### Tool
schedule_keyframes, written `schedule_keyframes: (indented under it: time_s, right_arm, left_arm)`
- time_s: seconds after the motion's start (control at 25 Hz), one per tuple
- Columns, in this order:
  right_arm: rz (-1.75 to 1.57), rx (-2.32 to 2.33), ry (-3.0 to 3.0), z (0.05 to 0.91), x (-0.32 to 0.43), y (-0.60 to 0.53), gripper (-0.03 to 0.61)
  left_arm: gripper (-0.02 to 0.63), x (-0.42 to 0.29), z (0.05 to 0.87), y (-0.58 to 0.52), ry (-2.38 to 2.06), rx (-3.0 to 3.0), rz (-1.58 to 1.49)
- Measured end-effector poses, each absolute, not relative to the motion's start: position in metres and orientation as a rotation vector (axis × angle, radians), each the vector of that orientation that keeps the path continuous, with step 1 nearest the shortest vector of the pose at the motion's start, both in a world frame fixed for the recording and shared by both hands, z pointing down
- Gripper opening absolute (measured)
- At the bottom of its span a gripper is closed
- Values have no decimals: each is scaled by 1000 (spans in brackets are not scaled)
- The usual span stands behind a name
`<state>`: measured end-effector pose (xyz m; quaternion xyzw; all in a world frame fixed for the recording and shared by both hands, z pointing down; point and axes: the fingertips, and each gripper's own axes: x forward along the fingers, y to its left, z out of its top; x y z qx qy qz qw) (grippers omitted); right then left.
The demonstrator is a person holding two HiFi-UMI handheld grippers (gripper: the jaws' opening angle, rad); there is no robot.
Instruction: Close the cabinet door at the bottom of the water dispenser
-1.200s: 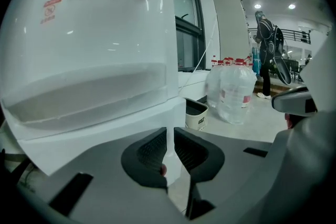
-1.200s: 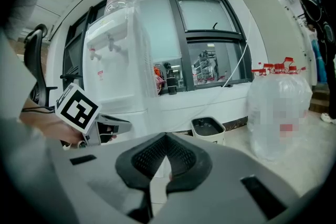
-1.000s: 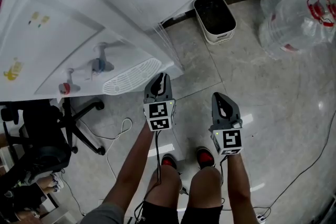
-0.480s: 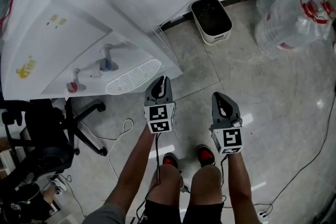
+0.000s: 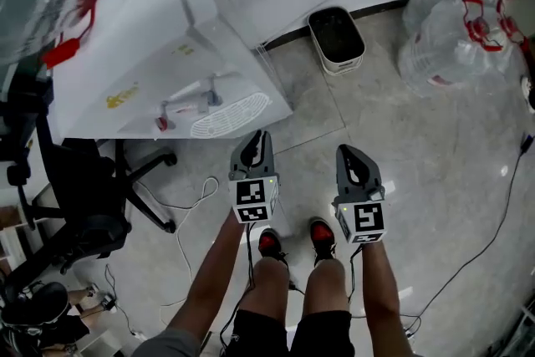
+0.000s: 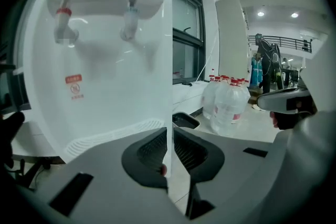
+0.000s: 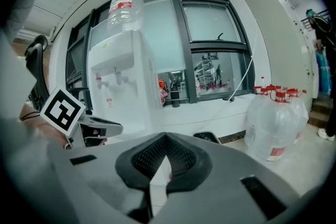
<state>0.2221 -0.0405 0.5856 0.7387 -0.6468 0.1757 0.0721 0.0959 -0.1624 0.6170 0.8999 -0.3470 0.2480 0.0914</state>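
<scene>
The white water dispenser (image 5: 142, 54) stands at the upper left in the head view, seen from above, with its taps (image 5: 205, 102) and drip grille facing me. The left gripper view shows only its upper front (image 6: 105, 60), and the bottom cabinet door is out of sight in every view. My left gripper (image 5: 257, 135) hovers just in front of the grille, its jaws together with only a thin slit and nothing in them (image 6: 169, 131). My right gripper (image 5: 345, 151) is beside it, jaws shut and empty (image 7: 166, 136). Neither touches the dispenser (image 7: 123, 92).
A dark waste bin (image 5: 337, 38) sits by the wall beyond the grippers. Large water bottles (image 5: 460, 12) stand at the upper right. A black office chair (image 5: 75, 196) is at the left, and a white cable (image 5: 196, 196) loops over the tiled floor. The person's feet (image 5: 292, 240) are below the grippers.
The view has risen away from the floor, so the dispenser's top and its bottle now show at upper left. Both grippers stay side by side, lifted, jaws unchanged.
</scene>
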Motion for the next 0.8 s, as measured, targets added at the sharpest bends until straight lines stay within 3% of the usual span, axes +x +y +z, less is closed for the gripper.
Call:
schedule_keyframes:
  time_s: [0.8]
  right_arm:
    - [347,2078,-2163,343,162,-69,15]
  left_arm:
    - [58,26,364,-142,-1232,2672,576]
